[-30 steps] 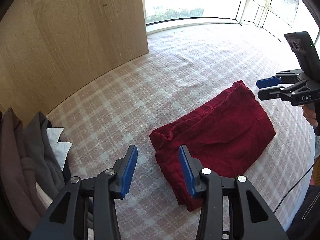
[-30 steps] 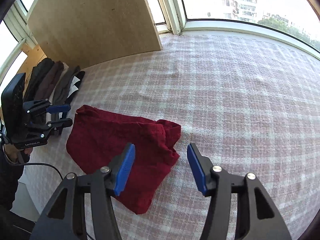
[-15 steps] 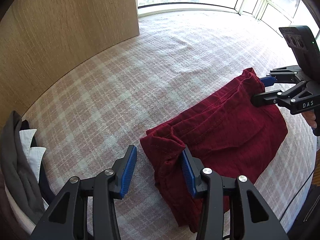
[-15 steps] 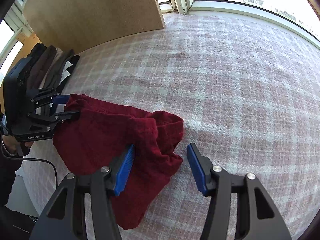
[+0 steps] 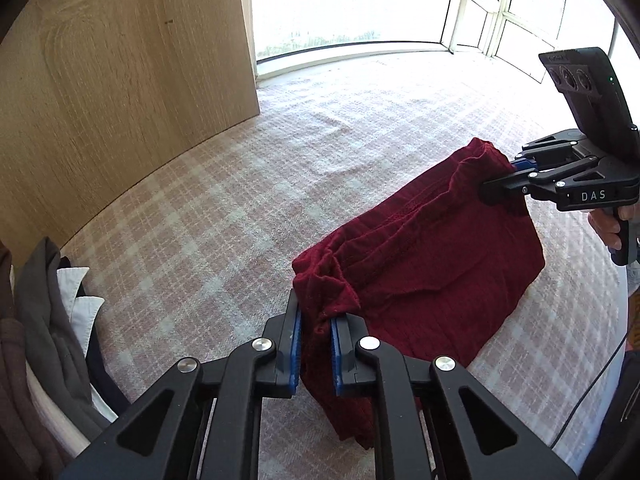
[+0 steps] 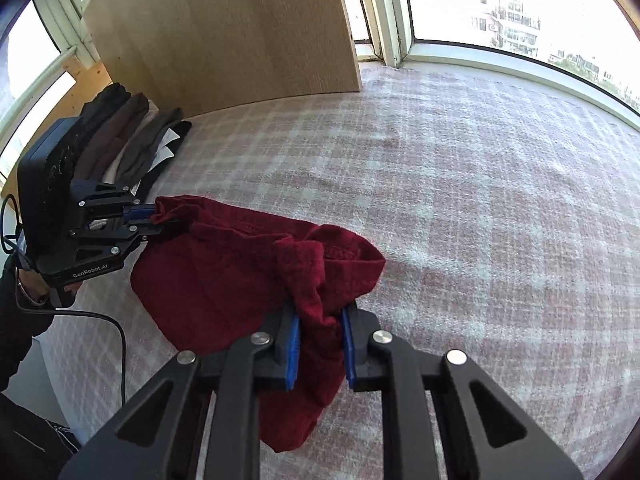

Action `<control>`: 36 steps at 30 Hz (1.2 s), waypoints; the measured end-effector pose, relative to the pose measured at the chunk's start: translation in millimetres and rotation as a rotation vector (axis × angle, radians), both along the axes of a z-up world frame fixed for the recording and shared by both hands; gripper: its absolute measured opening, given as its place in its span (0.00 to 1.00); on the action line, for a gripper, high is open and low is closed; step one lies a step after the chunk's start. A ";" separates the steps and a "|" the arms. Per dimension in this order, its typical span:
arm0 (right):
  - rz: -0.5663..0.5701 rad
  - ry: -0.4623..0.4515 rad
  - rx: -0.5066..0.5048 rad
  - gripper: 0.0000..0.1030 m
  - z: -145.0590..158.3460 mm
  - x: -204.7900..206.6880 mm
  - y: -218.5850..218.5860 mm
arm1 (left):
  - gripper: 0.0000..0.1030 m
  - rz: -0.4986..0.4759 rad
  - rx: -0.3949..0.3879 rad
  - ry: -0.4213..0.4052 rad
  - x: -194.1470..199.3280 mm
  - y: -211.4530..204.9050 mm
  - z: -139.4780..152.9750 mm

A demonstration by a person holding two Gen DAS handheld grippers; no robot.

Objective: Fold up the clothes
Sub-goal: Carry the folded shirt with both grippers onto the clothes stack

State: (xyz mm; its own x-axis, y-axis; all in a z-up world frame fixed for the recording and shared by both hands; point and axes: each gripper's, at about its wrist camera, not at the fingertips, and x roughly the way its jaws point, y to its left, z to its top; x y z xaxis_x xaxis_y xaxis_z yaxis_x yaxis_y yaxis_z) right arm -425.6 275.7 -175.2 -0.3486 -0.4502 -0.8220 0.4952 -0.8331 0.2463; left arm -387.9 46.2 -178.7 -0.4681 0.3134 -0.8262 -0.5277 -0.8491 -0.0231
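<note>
The dark red garment (image 5: pixel 420 264) is lying partly folded on the plaid cover (image 5: pixel 224 208), filling the centre and right of the left wrist view and the lower centre-left of the right wrist view. Both claws are pinching it. At the bottom centre of the left wrist view, the left gripper (image 5: pixel 316 344) is squeezing a bunched corner of the cloth between its blue pads (image 5: pixel 295 340), and that corner is standing up off the cover. At the right edge of the same view, the right gripper (image 5: pixel 496 184) is clamping the opposite corner, with part of a hand (image 5: pixel 608 224) showing on its handle. In the right wrist view the right gripper (image 6: pixel 320 340) is sitting at the bottom centre with a thick wad of red fabric between its fingers, and the left gripper (image 6: pixel 160 220) is biting the far corner at the middle left.

A stack of folded clothes (image 6: pixel 132 144), in black, brown, grey and white, is lying just behind the left gripper at the upper left of the right wrist view, near the garment but apart from it. A wooden panel (image 5: pixel 120 72) is standing upright along the cover's far edge, filling the upper left. Bright windows (image 6: pixel 520 12) are running across the top right. A black cable (image 6: pixel 104 320) is trailing at the lower left of the right wrist view.
</note>
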 end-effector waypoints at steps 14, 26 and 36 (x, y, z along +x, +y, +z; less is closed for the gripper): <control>0.136 0.182 -0.090 0.16 119.6 78.0 -43.6 | 0.10 0.208 0.168 0.174 109.7 -80.4 125.1; 0.389 0.117 -0.237 0.16 193.3 70.8 -258.0 | 0.10 0.495 -0.028 0.240 110.6 -263.6 192.3; 0.305 0.021 -0.139 0.16 134.6 6.4 -354.8 | 0.11 0.536 -0.059 0.073 23.6 -323.2 129.7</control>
State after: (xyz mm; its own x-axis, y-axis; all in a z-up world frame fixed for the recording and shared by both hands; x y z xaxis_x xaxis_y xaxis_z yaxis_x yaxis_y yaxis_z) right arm -419.2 -79.1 -40.6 -0.1966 -0.6441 -0.7392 0.7229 -0.6046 0.3346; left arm -364.3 -277.0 -49.0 -0.6065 -0.0307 -0.7945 -0.0186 -0.9984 0.0528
